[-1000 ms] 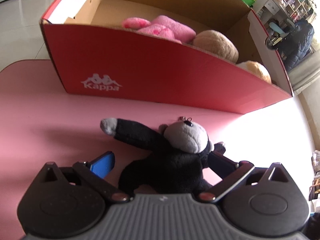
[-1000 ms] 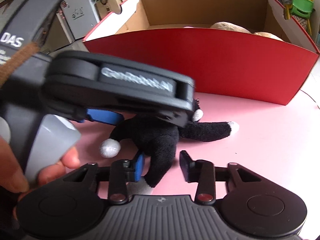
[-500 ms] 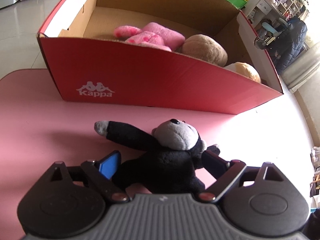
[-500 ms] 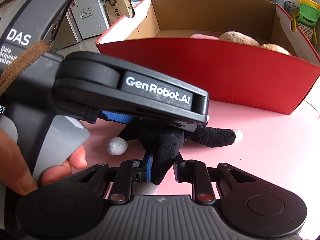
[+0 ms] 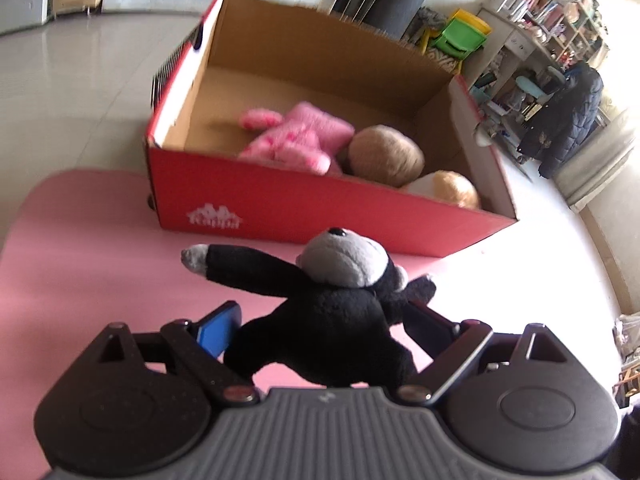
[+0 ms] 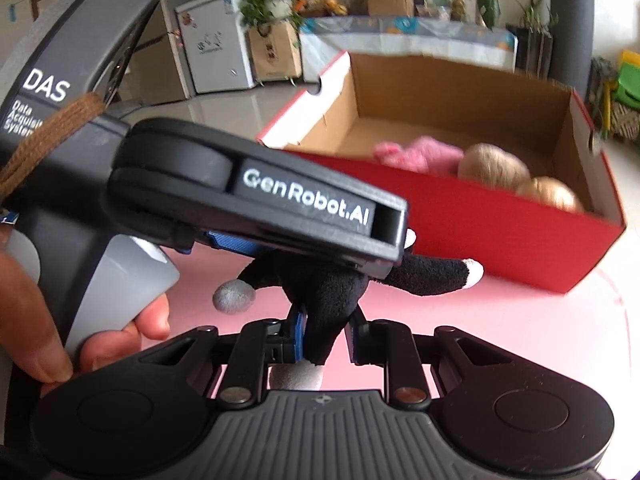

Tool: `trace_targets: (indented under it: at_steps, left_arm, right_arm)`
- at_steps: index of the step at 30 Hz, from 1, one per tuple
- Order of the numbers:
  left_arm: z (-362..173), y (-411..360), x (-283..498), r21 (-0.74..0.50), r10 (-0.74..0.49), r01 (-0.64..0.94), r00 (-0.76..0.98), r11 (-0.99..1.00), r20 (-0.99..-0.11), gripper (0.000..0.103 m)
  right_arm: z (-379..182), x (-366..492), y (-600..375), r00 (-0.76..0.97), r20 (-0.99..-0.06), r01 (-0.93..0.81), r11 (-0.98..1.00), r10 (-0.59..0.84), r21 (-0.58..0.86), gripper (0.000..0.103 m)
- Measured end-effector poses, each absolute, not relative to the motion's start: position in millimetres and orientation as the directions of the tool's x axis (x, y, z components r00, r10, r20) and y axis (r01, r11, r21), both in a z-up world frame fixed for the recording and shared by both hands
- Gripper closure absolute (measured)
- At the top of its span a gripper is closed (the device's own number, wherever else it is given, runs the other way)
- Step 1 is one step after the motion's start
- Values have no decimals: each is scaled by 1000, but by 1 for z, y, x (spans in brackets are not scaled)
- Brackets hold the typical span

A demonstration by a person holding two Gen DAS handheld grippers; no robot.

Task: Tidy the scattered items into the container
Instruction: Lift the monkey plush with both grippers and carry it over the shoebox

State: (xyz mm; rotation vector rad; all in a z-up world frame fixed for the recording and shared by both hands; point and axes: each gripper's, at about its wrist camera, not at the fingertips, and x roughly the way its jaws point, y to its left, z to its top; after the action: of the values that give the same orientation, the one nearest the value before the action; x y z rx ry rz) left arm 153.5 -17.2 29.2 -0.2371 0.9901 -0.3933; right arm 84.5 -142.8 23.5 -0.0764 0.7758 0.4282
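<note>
Left wrist view: the left gripper (image 5: 320, 326) fills the bottom of the frame, its jaws spread wide either side of the black monkey plush (image 5: 320, 312); whether they press on the toy cannot be told. At centre the plush's long axis runs along the fingers toward the red box (image 5: 320, 208), grey face up, one arm stretched toward the left of the frame. White "Kappa" lettering sits on the box's front wall, lower left. Inside lie a pink plush (image 5: 296, 136) and two tan plushes (image 5: 384, 154). Right wrist view: a hand (image 6: 60, 336) at the left edge grips the other tool, marked "DAS" and "GenRobot.AI". At lower centre the right gripper (image 6: 324, 338) is clenched on a black limb of the plush, above the pink table (image 6: 500, 320).
</note>
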Motion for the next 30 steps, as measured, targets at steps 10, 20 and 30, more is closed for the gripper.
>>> trace_targets:
  at_steps: [10, 20, 30]
  left_arm:
    - [80, -15, 144, -362, -424, 228, 584, 904, -692, 12]
    - [113, -15, 164, -394, -437, 225, 657, 891, -615, 12]
    - [132, -20, 194, -370, -414, 226, 704, 901, -577, 12]
  right_arm:
    - [67, 84, -136, 690, -627, -431, 901, 361, 44, 81]
    - [94, 112, -136, 735, -572, -464, 885, 364, -34, 81]
    - [105, 141, -128, 779, -512, -454, 889, 362, -62, 81]
